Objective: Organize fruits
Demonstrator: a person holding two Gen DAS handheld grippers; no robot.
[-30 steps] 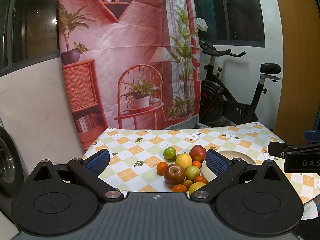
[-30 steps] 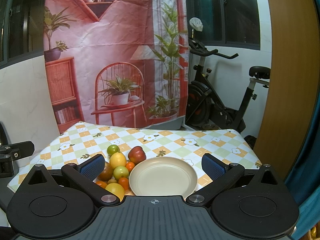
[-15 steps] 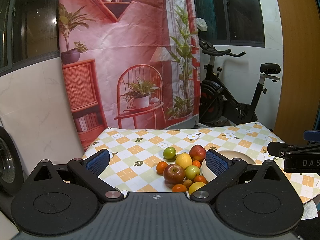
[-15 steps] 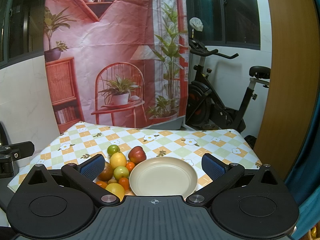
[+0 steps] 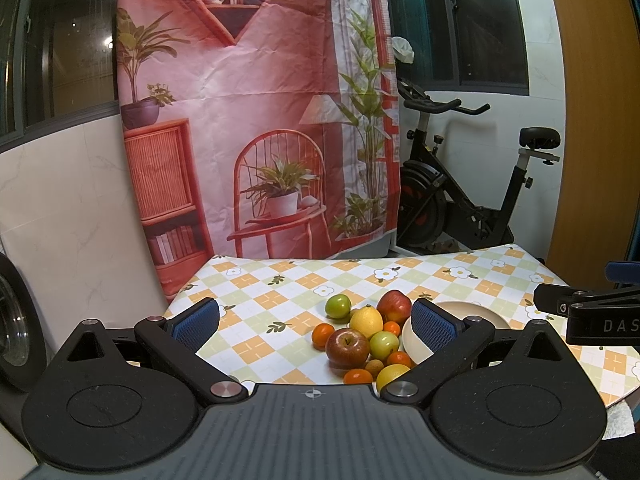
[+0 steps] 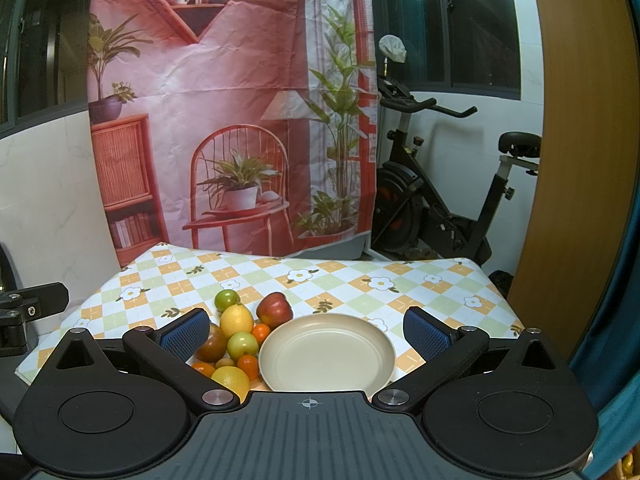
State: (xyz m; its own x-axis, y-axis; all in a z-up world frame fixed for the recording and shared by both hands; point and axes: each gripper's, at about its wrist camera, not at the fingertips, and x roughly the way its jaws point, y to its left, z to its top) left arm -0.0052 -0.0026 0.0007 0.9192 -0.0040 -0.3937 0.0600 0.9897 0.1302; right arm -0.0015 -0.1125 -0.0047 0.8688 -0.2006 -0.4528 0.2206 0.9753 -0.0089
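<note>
Both sets of tongs hang above the near edge of the worktop point(image 6: 420, 280), which is covered by a checked cloth in orange, green and white with small flower prints. The left tongs point(image 5: 315, 320) stand spread wide, their blue ribbed pads far apart with nothing between them and touching nothing; through the gap shows the heap of fruit. The right tongs point(image 6: 306, 330) are likewise spread wide and bare, framing the round cream-coloured plate point(image 6: 384, 344), which lies flat on the cloth and carries no fruit. The fruit sits in a tight cluster just to the left of the plate, some pieces touching its rim: a large red apple with a dimpled top point(image 5: 347, 347), a yellow lemon point(image 5: 366, 321), a second red apple point(image 5: 394, 306) at the back, a green round fruit point(image 5: 338, 305) farthest from the tongs, a pale green apple point(image 5: 383, 343), several small orange tangerines point(image 5: 323, 332), and a second yellow citrus point(image 6: 231, 380) nearest the camera. From the left wrist view, the black frame of the right tongs juts in at the right edge.
</note>
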